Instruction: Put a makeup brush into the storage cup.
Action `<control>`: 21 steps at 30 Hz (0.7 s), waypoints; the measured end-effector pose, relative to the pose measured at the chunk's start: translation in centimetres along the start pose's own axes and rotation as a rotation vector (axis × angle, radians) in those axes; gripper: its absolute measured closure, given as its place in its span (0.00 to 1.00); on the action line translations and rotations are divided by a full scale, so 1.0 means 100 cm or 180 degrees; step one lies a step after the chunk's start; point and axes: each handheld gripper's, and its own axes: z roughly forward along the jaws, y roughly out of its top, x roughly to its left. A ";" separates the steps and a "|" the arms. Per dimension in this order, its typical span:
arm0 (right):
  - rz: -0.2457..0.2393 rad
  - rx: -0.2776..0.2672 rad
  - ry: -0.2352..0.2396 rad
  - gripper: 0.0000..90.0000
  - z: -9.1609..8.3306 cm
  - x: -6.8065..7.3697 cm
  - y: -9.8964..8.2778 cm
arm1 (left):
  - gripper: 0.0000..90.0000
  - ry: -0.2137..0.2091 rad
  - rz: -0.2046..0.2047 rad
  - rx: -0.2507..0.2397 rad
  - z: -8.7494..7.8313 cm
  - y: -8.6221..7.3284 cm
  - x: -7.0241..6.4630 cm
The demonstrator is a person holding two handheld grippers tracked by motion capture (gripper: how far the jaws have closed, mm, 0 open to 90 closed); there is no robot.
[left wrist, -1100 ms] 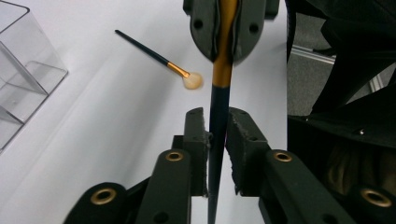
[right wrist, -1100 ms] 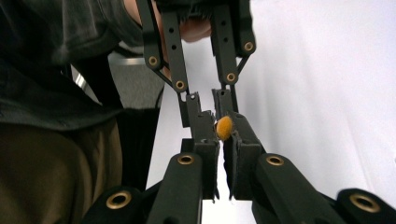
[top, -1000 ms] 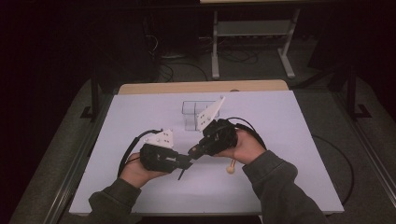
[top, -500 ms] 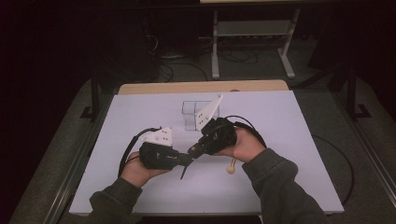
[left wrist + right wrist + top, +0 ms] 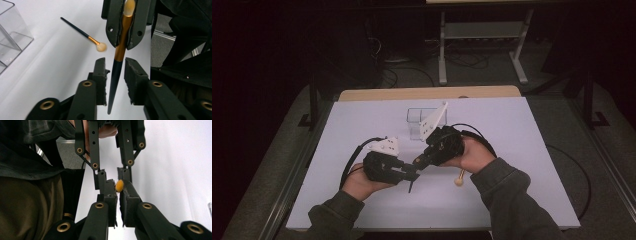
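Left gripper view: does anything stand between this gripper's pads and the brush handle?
Nothing visible does. The right gripper clamps the brush, whose dark handle hangs between the pads of the left gripper with bare gaps either side; those jaws have just been opening. A second brush lies apart on the table.

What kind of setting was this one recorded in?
Probably a lab or studio recording bench, not a home: a bare white table in a dark room, a metal stand and loose cables on grey carpet behind it.

Glossy brush handle [image 5: 115, 75], gold metal ferrule [image 5: 122, 42].
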 end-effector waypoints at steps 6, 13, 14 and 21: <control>-0.0001 0.0034 0.0013 0.92 0.000 0.001 -0.001 | 0.91 -0.0019 0.0055 0.0020 0.002 0.002 0.001; 0.0131 -0.0126 0.0018 0.81 -0.006 -0.001 -0.010 | 0.92 -0.0016 -0.0012 -0.0085 0.001 0.002 0.002; 0.0150 -0.0144 -0.0016 0.80 -0.008 -0.001 -0.012 | 0.92 0.0011 0.0004 -0.0093 0.001 0.002 0.003; 0.0340 -0.0294 -0.0106 0.71 -0.017 -0.004 -0.030 | 0.92 0.0059 -0.0033 -0.0134 -0.002 0.002 0.008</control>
